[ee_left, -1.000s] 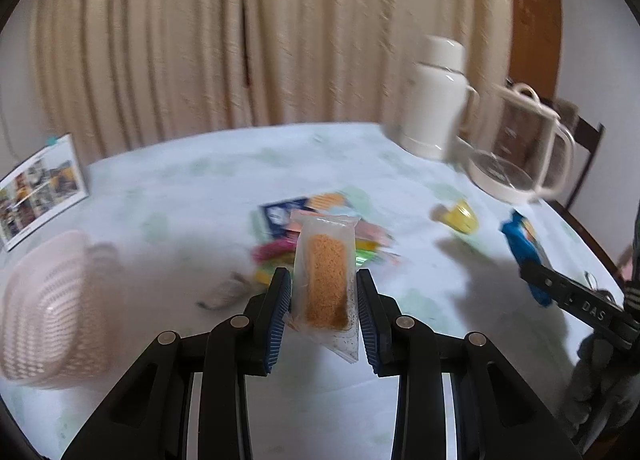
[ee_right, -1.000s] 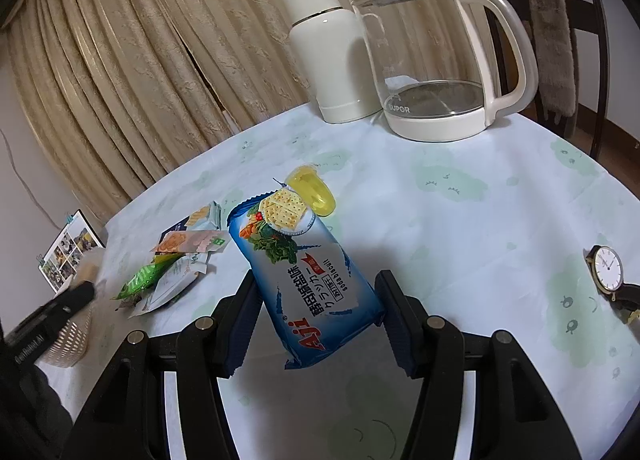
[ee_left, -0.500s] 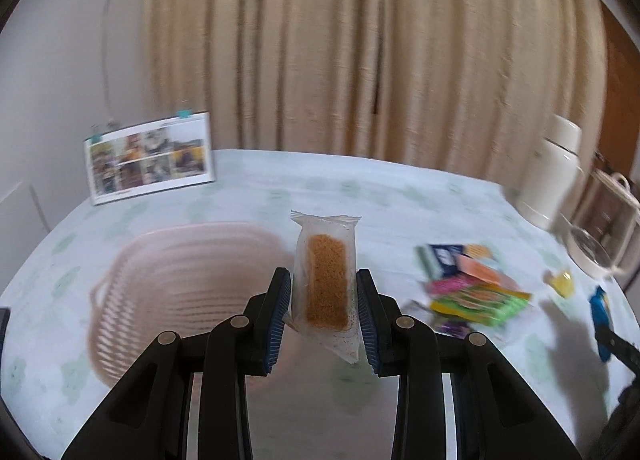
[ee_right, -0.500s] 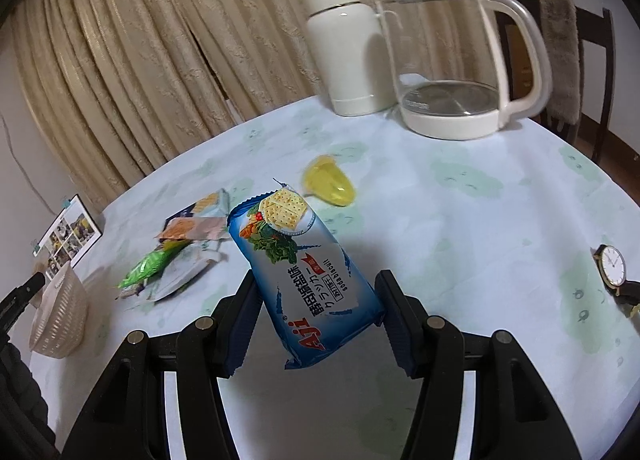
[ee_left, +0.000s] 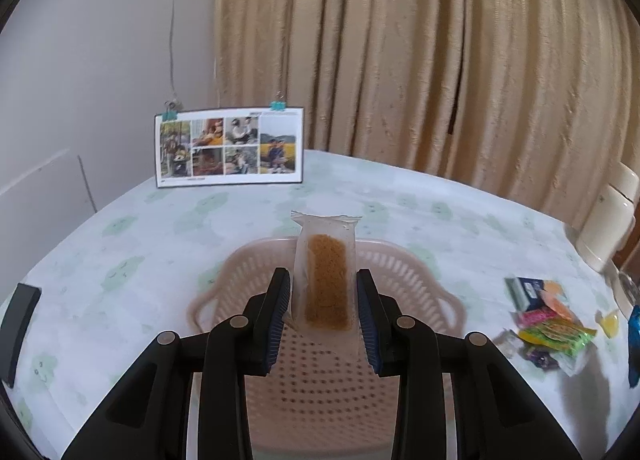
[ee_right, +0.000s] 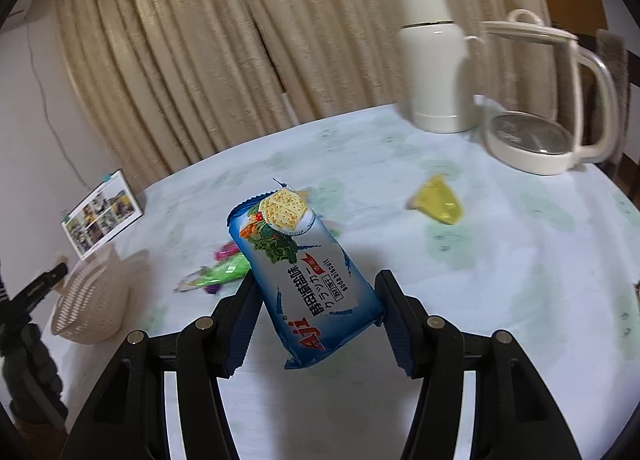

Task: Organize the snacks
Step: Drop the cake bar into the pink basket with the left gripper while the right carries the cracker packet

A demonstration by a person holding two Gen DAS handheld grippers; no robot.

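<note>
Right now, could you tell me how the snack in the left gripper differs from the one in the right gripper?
The clear-wrapped snack shows its brown bar through the film; the blue cracker pack is opaque and printed. The clear-wrapped snack stands upright between its fingers, while the blue cracker pack tilts. The first hangs above the basket; the second hangs over the table. Both are gripped.

Right gripper (ee_right: 316,310) clamping a blue soda-cracker packet (ee_right: 304,272) above the bench (ee_right: 500,280).
The packet tilts between both fingers (ee_right: 394,312). Beyond lie a yellow jelly cup (ee_right: 438,204), a green wrapper (ee_right: 224,274), a pink woven basket (ee_right: 94,300), a white flask (ee_right: 436,60) and a glass kettle (ee_right: 540,100).
</note>
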